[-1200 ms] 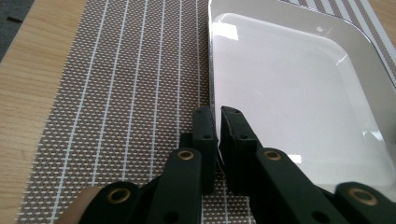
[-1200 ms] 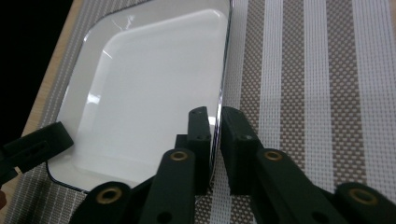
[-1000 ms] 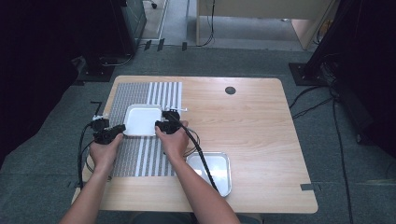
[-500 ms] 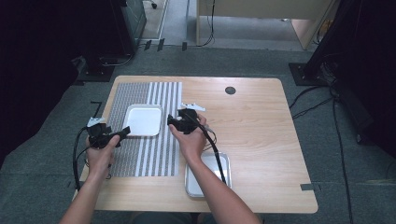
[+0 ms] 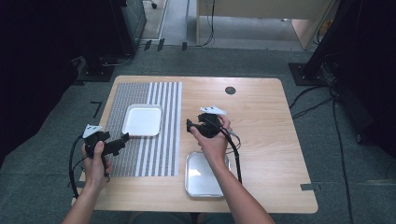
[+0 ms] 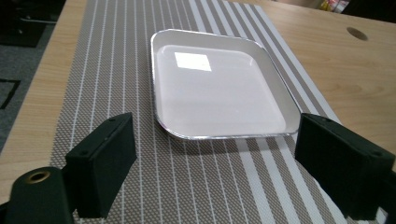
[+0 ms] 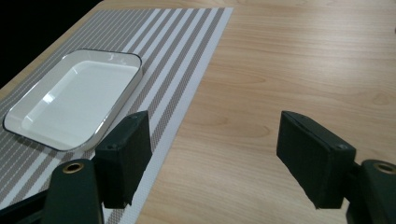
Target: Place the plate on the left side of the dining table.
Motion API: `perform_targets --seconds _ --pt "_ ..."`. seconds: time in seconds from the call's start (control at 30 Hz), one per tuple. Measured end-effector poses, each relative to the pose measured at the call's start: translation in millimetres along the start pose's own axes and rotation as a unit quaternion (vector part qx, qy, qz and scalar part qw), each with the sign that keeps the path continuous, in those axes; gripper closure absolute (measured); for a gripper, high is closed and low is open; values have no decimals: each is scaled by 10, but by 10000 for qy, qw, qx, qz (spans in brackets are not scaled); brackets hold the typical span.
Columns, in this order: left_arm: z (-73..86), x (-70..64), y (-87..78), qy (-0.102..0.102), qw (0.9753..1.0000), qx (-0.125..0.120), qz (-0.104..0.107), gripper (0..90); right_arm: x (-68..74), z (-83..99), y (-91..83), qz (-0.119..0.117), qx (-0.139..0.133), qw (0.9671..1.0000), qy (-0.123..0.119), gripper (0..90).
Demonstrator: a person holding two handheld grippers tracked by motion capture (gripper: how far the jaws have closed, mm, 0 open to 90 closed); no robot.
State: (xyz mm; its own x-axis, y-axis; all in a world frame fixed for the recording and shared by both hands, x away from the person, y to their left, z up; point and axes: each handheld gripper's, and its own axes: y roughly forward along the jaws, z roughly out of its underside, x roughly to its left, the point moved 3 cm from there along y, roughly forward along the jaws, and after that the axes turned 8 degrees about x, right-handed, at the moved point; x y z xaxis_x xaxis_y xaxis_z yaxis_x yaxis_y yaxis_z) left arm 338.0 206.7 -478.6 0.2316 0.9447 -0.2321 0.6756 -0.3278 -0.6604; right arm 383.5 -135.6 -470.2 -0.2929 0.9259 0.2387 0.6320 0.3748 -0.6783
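Note:
A white square tray lies flat on a grey-and-white striped placemat on the left half of the wooden table. My left gripper hovers open over the mat's near left part, its jaws pointing at the tray. In the left gripper view the tray lies just beyond the wide-open left gripper. My right gripper is open above bare wood, right of the mat. In the right gripper view the tray sits far left, and nothing is between the jaws of the right gripper.
A second shiny metal tray lies on bare wood near the front edge, partly under the right forearm. A round cable hole marks the table's far side. Cables trail from both grippers; dark cabinets and floor cables surround the table.
Both grippers were at the white tray's sides a second ago. They have drawn away, the left toward the near left, the right rightward over bare wood. The tray stayed in place.

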Motion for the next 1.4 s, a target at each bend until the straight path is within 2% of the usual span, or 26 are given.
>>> perform_targets --seconds 0.07,0.1,0.3,0.5,0.57,0.63,0.73,0.93,1.0,1.03,1.17,1.2,1.23,1.27,1.3,1.37,1.4 --pt "44 -30 -31 24 10000 -18 14 114 -54 42 -61 -108 -3 9999 67 262" --pt "71 -42 -44 39 10000 -38 25 114 -54 42 -61 -108 -3 9999 67 262" --pt "206 -75 -92 104 9999 -10 -18 96 -254 156 -287 -126 -168 9997 157 248" --pt "333 -79 -154 75 10000 8 -5 87 -438 226 -524 16 -256 9997 36 232" --pt "355 -78 -165 62 10000 2 1 87 -460 237 -552 35 -268 9996 21 229" --pt "405 -71 -198 29 10000 17 -51 23 -553 288 -664 118 -313 9994 -13 227" --pt "435 -59 -232 -54 9999 -33 -144 8 -615 334 -739 113 -300 9995 -58 228" --pt "517 -58 -313 57 9998 -6 -193 0 -833 520 -916 326 -298 9990 -86 224" --pt "534 -50 -328 79 9997 -15 -217 0 -859 542 -932 352 -294 9989 -79 225" --pt "550 -42 -338 103 9997 4 -217 0 -937 601 -975 394 -278 9988 -63 223" --pt "617 0 -383 75 9997 29 -245 0 -1082 696 -1063 485 -318 9983 -1 223" --pt "639 17 -402 49 9997 0 -249 0 -1082 696 -1063 485 -318 9983 -1 223" --pt "658 33 -417 31 9997 -3 -256 0 -1165 759 -1113 556 -339 9979 36 224" --pt "675 54 -433 11 9995 -27 -323 0 -1165 759 -1113 556 -339 9979 36 224" --pt "688 73 -450 8 9994 -67 -341 0 -1233 818 -1160 625 -346 9974 70 223" --pt "711 110 -480 -13 9994 -85 -326 0 -1267 847 -1184 665 -362 9971 91 223" --pt "731 133 -496 6 9995 -80 -294 0 -1334 901 -1228 726 -375 9966 121 223"
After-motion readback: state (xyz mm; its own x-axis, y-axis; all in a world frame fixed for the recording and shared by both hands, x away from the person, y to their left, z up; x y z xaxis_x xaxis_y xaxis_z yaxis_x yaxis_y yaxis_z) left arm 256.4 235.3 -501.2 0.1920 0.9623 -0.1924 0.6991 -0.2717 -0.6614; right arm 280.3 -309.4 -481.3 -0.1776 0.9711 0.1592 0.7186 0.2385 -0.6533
